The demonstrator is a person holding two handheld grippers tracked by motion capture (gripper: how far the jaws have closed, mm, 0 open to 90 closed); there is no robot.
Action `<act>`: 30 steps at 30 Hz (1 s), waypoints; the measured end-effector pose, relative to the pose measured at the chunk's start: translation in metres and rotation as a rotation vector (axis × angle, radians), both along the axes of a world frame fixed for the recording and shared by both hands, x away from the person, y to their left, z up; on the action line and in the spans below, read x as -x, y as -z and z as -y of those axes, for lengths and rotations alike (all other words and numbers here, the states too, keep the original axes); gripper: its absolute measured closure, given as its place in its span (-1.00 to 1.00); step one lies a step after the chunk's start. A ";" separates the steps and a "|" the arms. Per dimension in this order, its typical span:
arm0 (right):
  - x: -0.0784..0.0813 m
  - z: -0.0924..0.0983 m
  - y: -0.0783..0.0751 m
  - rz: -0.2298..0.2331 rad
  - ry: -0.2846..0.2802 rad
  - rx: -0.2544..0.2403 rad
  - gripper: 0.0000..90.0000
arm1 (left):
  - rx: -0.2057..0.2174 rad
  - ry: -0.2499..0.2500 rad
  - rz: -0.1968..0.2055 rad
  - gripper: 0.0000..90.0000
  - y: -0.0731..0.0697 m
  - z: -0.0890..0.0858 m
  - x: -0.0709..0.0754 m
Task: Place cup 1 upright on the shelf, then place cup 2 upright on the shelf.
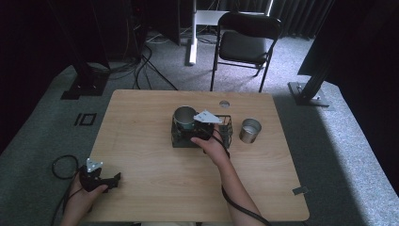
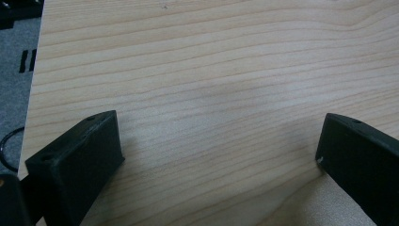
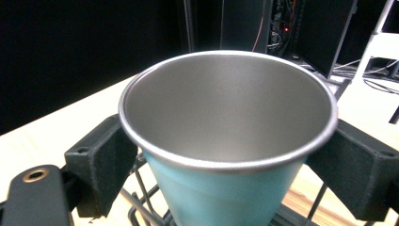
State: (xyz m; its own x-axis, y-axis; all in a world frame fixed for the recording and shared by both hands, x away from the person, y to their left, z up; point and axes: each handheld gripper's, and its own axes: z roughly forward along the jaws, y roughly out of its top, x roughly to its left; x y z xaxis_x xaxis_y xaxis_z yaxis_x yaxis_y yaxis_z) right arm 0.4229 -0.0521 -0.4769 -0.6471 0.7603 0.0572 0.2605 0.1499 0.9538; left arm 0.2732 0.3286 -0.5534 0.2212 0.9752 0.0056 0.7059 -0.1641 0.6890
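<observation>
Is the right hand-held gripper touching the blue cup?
Touching. In the right gripper view, the right hand-held gripper has both black jaws pressed against the sides of the blue cup, just under its metal rim, above the wire basket.

Lab or studio: dark curtains (image 1: 301, 14), equipment stands (image 1: 310, 89), floor cables (image 1: 141, 66), folding chair (image 1: 244, 42).

cup (image 3: 226, 141): light blue outside, plain silver inside
second cup (image 1: 249, 130): silver
wire basket (image 1: 225, 129): black
table (image 1: 150, 160): pale wood grain
chair (image 1: 244, 40): black
</observation>
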 end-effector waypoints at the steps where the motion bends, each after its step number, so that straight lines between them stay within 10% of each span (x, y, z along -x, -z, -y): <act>1: 0.001 0.001 0.000 0.006 0.001 0.006 -0.75 | 0.000 0.000 0.000 -0.97 0.000 0.000 0.000; 30: 0.046 0.075 -0.002 0.060 0.040 0.007 -0.75 | 0.000 0.000 -0.001 -0.97 0.000 0.000 0.000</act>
State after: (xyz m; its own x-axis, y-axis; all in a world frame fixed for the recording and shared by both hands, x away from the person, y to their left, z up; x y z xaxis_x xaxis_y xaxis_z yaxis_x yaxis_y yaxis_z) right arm 0.3765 -0.1274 -0.4746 -0.6183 0.7858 0.0136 0.2086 0.1474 0.9668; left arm 0.2733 0.3285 -0.5533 0.2209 0.9753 0.0054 0.7064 -0.1638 0.6886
